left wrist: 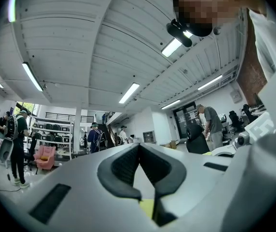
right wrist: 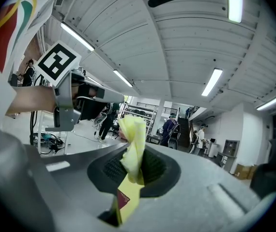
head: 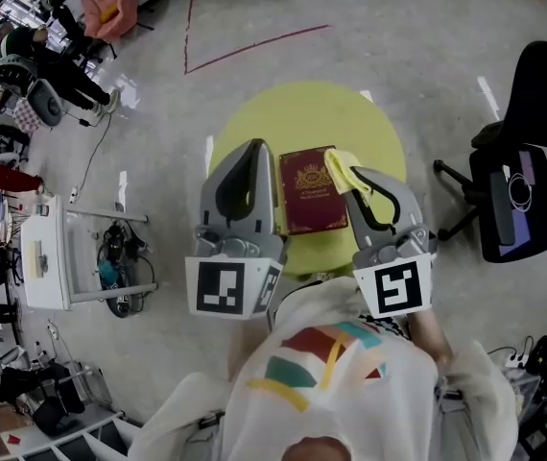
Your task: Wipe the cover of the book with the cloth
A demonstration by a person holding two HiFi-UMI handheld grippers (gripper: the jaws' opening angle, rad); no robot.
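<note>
A maroon book (head: 307,192) with a gold crest lies flat on the round yellow table (head: 254,113). My right gripper (head: 352,179) is shut on a yellow cloth (head: 342,168), which hangs over the book's upper right corner. In the right gripper view the bunched cloth (right wrist: 133,149) sticks up between the pads of the right gripper (right wrist: 134,166), and a bit of the book (right wrist: 123,198) shows below. My left gripper (head: 251,148) hovers just left of the book, shut with nothing in it. Its jaws (left wrist: 139,149) meet in the left gripper view.
A black office chair (head: 528,161) stands to the right of the table. A white rack (head: 53,253) and cables lie on the floor at left. Red tape lines (head: 254,46) mark the floor beyond. People and chairs are at the far left.
</note>
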